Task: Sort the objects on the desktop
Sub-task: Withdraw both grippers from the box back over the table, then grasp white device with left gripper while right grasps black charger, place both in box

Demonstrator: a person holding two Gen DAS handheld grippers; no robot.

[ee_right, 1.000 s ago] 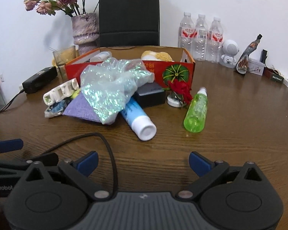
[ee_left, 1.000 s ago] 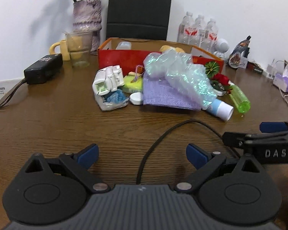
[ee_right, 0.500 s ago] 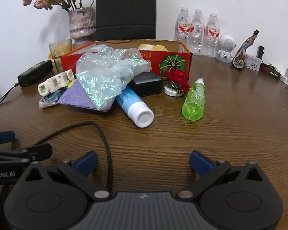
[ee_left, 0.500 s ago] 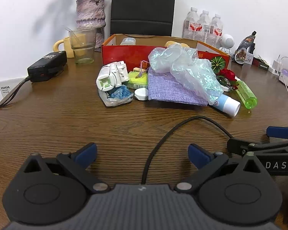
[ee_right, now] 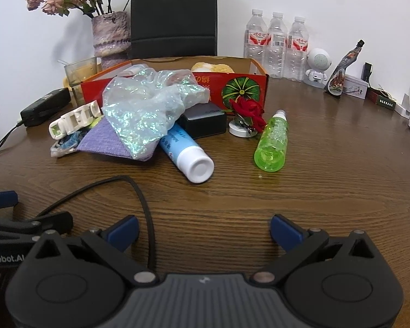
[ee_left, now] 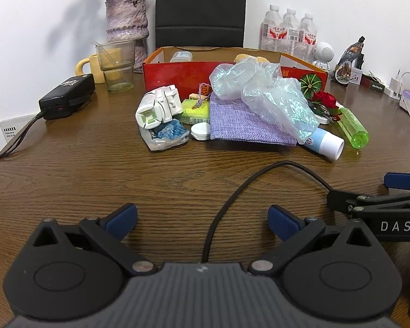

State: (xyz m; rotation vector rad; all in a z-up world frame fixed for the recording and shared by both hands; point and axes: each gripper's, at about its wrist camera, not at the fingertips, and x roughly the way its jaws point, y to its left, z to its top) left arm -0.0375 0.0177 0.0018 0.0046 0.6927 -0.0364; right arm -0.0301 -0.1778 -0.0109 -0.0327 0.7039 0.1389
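A heap of small objects lies in front of a red cardboard box [ee_left: 177, 75] [ee_right: 248, 87]. In it are a shiny plastic bag [ee_left: 273, 98] [ee_right: 145, 109], a purple cloth pouch [ee_left: 237, 125], a blue tube with a white cap [ee_right: 188, 153] [ee_left: 325, 143], a green bottle [ee_right: 273, 142] [ee_left: 354, 128], a white folded gadget [ee_left: 158, 106], a red rose clip [ee_right: 248, 112] and a black case [ee_right: 205, 120]. My left gripper [ee_left: 202, 218] is open and empty, well short of the heap. My right gripper [ee_right: 203, 229] is open and empty too, beside it.
A black cable [ee_left: 232, 199] loops over the wooden table between the grippers. At the back stand a vase [ee_left: 127, 24], a glass [ee_left: 116, 64], a yellow mug, a black bag, water bottles [ee_right: 277, 46] and a small white robot figure [ee_right: 318, 67]. A black power brick [ee_left: 68, 95] lies left.
Both grippers have drawn back a little from the heap and tilted, so the objects sit slightly farther off. Nothing on the table has moved and both stay open.
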